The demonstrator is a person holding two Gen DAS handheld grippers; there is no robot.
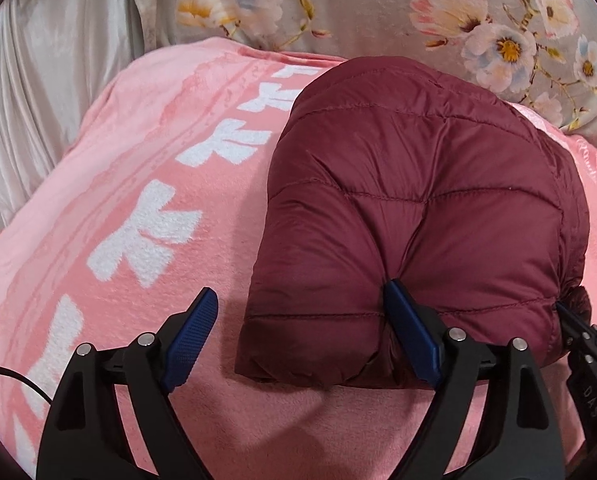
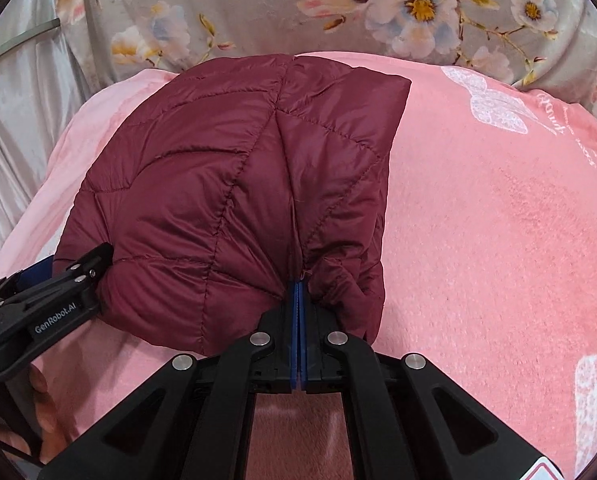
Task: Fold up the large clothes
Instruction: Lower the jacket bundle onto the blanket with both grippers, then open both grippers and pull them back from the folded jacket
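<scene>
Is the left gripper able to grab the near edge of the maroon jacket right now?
Probably yes: the left gripper is open, one finger already against the maroon jacket, the near edge between its fingers.

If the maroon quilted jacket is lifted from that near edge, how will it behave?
Probably floppy: the maroon quilted jacket puckers where the right claw is shut on its edge. Likely light for its bulk, given the puffy panels. Its sheen suggests slick fabric that might slip on the pink blanket.

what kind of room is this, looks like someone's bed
Most likely a bedroom, on a bed. A pink fleece blanket covers the soft surface, floral bedding is bunched behind it, and a folded maroon puffer jacket lies on top.
</scene>
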